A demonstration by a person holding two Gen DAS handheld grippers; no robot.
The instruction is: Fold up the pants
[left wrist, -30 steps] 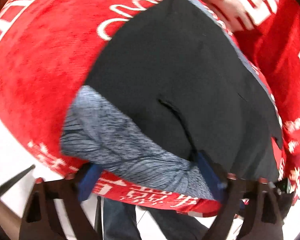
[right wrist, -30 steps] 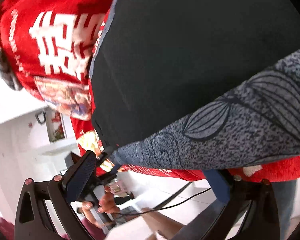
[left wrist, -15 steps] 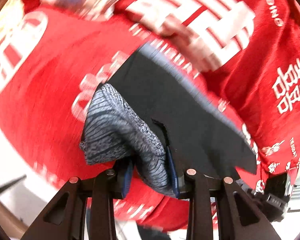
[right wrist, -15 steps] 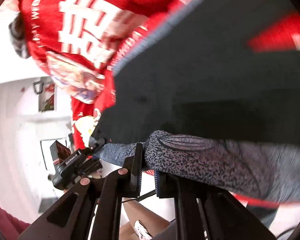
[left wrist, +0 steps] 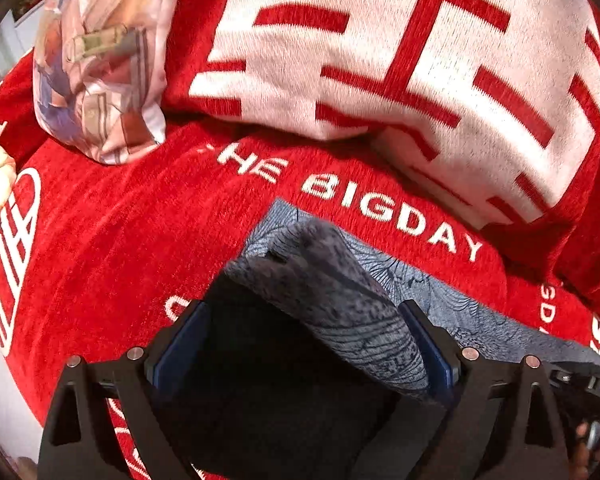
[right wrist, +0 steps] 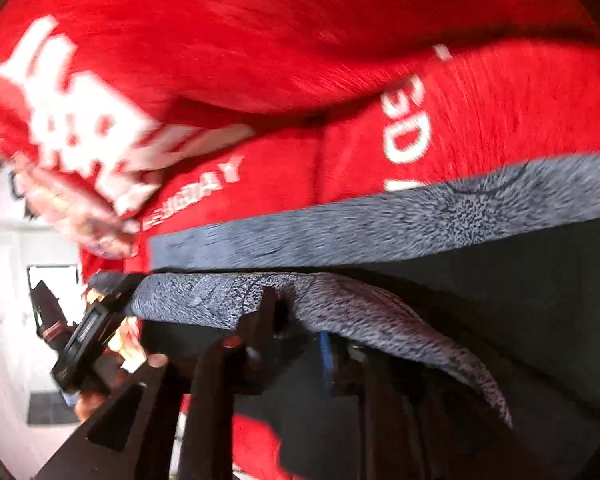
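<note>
Left fingers (left wrist: pixel 180 344) opening wide, pants (left wrist: pixel 332 300) between; right fingers (right wrist: pixel 260 320) opening, seemingly touching waistband.

A red blanket (left wrist: pixel 112 248) with white lettering spreads underneath, a red-and-white pillow (left wrist: pixel 400 60) and pastel printed cushion (left wrist: pixel 96 68) lying on it.

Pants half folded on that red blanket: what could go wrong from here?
1. The left gripper is opening around the folded hem; the fold may spring back.
2. The right gripper is opening with cloth still between its jaws; its corner might snag.
3. The pants lie near the pillow, leaving little room.
</note>
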